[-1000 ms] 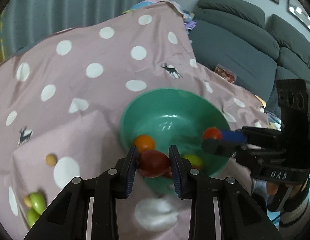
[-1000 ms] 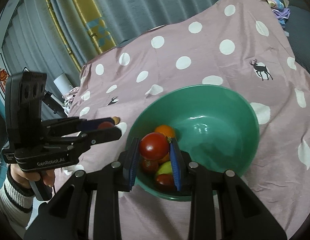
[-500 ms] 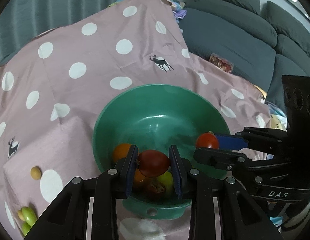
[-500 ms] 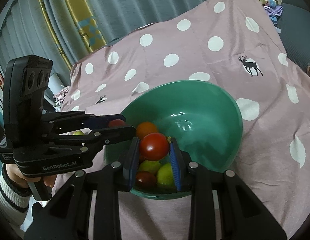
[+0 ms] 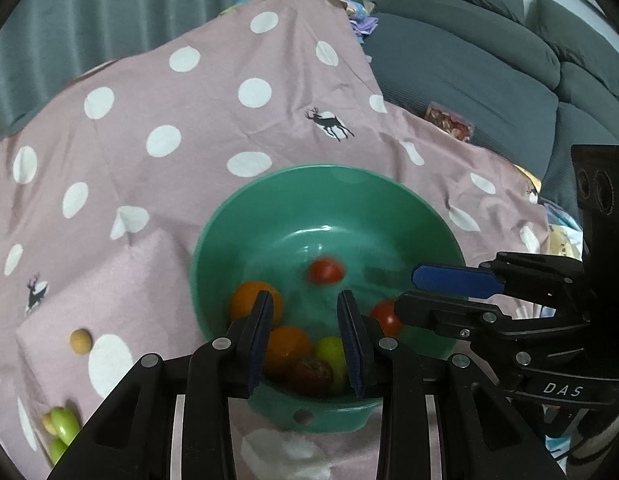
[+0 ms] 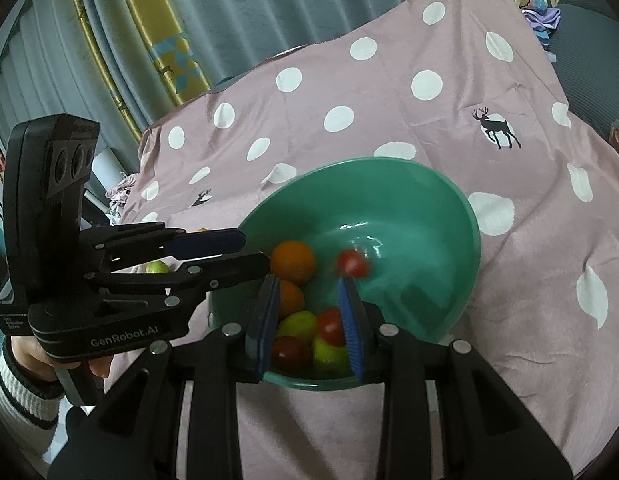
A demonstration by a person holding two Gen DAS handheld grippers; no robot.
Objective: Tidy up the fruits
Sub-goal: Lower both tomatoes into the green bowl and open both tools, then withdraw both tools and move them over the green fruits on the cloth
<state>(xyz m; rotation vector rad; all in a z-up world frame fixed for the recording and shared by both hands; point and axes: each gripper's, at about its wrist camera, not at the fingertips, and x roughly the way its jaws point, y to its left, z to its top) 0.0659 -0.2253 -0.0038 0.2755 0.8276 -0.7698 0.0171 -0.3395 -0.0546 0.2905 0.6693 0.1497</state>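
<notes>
A green bowl (image 5: 329, 169) (image 6: 369, 162) sits on the pink spotted cloth and holds two oranges (image 5: 249, 300) (image 6: 292, 260), green fruits (image 5: 329, 352) (image 6: 297, 324) and dark red tomatoes. My left gripper (image 5: 304, 294) (image 6: 253, 252) hovers over the bowl's near side, open, with nothing between its pads. My right gripper (image 6: 307, 280) (image 5: 407, 292) is over the bowl too. Its jaws are opening and they grip nothing. One red tomato (image 5: 326, 271) (image 6: 351, 263) is blurred, loose inside the bowl. Another tomato (image 5: 385, 316) (image 6: 329, 326) lies on the pile below the right fingers.
On the cloth left of the bowl lie a small yellow fruit (image 5: 80, 342) and some green fruits (image 5: 61, 428) (image 6: 156, 267). A grey sofa (image 5: 469, 60) stands behind on the right and curtains hang at the back. A hand in a striped sleeve (image 6: 21, 372) holds the left gripper.
Both grippers held red tomatoes while coming over the bowl. Both have now parted their jaws, and the tomatoes have dropped into the bowl, one still moving.
</notes>
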